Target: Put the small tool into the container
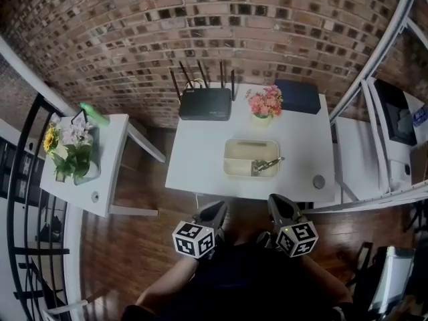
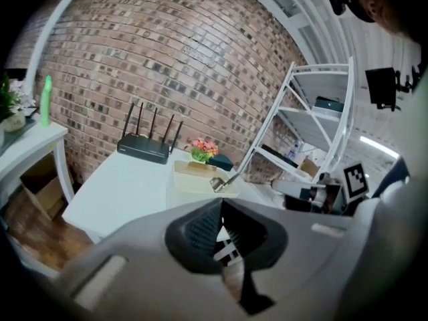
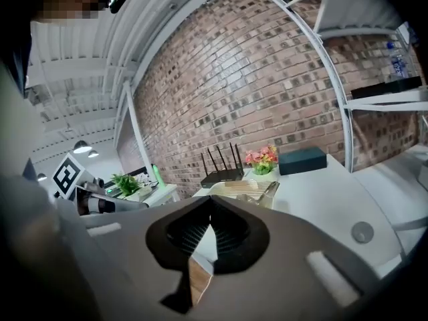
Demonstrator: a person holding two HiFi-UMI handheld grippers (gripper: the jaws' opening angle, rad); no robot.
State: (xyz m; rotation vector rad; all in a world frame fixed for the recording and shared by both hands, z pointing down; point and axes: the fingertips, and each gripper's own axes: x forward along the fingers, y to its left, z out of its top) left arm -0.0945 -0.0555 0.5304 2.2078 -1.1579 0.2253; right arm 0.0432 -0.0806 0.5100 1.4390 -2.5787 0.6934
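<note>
A cream rectangular container [image 1: 232, 170] sits on the white table [image 1: 200, 159], right of centre. The small metal tool [image 1: 266, 165] lies in it, its handle leaning over the right rim. Both grippers hang below the table's front edge, close to the person's body and apart from the container. The left gripper [image 1: 218, 211] is shut with nothing in it, and so is the right gripper [image 1: 279, 204]. In the left gripper view the jaws [image 2: 221, 203] meet, with the container [image 2: 184, 179] and tool [image 2: 224, 180] far ahead. In the right gripper view the tips [image 3: 211, 200] also touch, the tool [image 3: 271, 191] beyond them.
At the table's back stand a black router [image 1: 204, 103], a pot of pink flowers [image 1: 265, 103] and a dark blue box [image 1: 297, 96]. A small grey disc [image 1: 319, 181] lies near the front right corner. A side table [image 1: 100, 179] with plants stands left, white shelving [image 1: 384, 112] right.
</note>
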